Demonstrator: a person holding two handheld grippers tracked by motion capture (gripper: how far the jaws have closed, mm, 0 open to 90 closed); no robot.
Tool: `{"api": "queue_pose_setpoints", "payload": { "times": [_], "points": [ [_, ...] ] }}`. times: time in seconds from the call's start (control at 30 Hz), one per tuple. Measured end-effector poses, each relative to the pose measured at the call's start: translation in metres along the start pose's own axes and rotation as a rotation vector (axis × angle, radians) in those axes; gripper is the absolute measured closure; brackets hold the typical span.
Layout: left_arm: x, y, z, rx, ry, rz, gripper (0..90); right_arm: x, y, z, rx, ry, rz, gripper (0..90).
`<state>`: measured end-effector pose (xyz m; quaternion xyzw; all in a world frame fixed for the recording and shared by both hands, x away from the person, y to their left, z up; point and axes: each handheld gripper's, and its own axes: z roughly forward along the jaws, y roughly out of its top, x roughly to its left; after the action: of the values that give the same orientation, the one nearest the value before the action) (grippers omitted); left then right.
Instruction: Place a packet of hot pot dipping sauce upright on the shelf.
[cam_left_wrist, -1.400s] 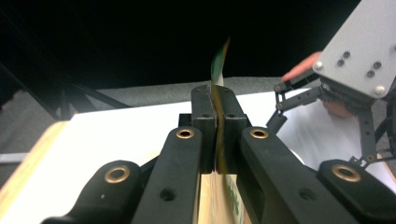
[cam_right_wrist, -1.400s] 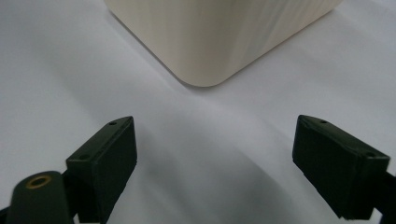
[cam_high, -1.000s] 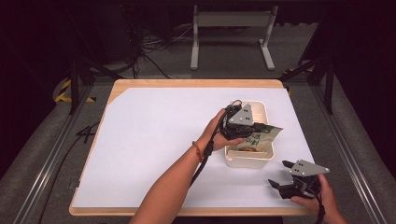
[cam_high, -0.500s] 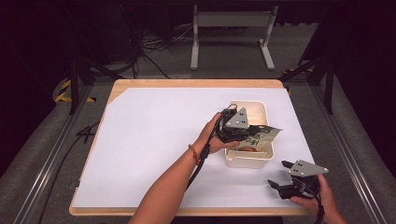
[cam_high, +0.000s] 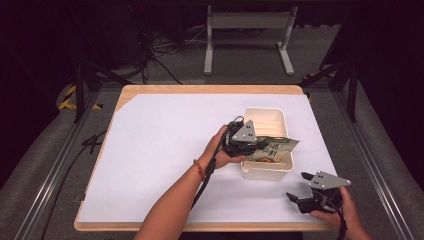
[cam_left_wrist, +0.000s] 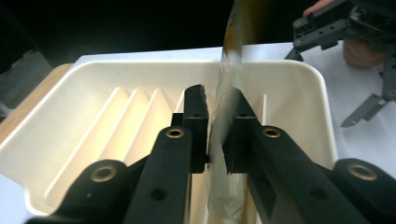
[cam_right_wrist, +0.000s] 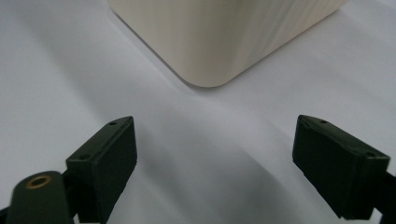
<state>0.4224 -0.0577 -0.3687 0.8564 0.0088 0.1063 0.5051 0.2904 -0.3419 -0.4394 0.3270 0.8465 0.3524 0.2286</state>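
Observation:
A cream plastic tray with a ribbed floor sits right of the table's middle. My left gripper hovers at its left rim, shut on a thin printed packet that hangs flat over the tray's near half. In the left gripper view the packet stands edge-on between the two jaws, above the tray. My right gripper rests open near the table's front right edge, apart from the tray. Its view shows the tray's rounded corner ahead and white table between the wide jaws.
White paper covers the wooden table, with bare room to the left and front. A metal stand and cables lie on the floor beyond the far edge. Black rails run along both sides.
My left gripper has shifted slightly left and nearer with the packet, which now lies lower over the tray. The right gripper has barely moved.

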Motion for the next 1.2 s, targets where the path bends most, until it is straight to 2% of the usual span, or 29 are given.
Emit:
{"api": "queue_pose_setpoints", "payload": {
  "times": [0.27,0.37,0.57,0.83,0.87,0.9,1.0,1.03,1.1,1.13,1.2],
  "points": [
    [-0.001,-0.011,-0.002,0.011,-0.007,-0.015,81.3,0.0,0.0,0.001,0.004,0.0,-0.003,14.5],
    [-0.001,-0.013,-0.002,0.013,0.013,-0.022,77.4,0.0,0.0,0.0,0.003,0.001,-0.003,14.5],
    [-0.001,-0.016,-0.011,-0.016,0.045,-0.049,73.9,0.0,0.0,0.0,-0.002,-0.002,-0.001,14.5],
    [-0.004,-0.014,-0.025,-0.026,0.113,-0.041,61.7,0.003,0.003,-0.003,-0.015,0.0,-0.012,14.5],
    [-0.005,-0.014,-0.028,-0.024,0.144,-0.047,59.3,0.003,0.003,-0.003,-0.015,-0.001,-0.01,14.5],
    [-0.005,-0.014,-0.028,-0.024,0.144,-0.047,49.4,0.003,0.003,-0.003,-0.015,-0.001,-0.01,14.5],
    [-0.006,-0.015,-0.034,-0.009,0.187,-0.046,45.7,0.005,0.004,-0.004,-0.017,-0.005,-0.015,14.5],
    [-0.006,-0.015,-0.036,-0.01,0.192,-0.053,42.3,0.005,0.005,-0.004,-0.018,-0.007,-0.019,14.5],
    [-0.007,-0.016,-0.04,-0.006,0.208,-0.055,41.0,0.005,0.005,-0.004,-0.018,-0.008,-0.02,14.5],
    [-0.007,-0.017,-0.043,-0.002,0.217,-0.06,36.0,0.005,0.005,-0.004,-0.016,-0.008,-0.018,14.5],
    [-0.008,-0.018,-0.045,-0.002,0.219,-0.065,34.5,0.005,0.005,-0.004,-0.015,-0.006,-0.019,14.5]
  ]
}}
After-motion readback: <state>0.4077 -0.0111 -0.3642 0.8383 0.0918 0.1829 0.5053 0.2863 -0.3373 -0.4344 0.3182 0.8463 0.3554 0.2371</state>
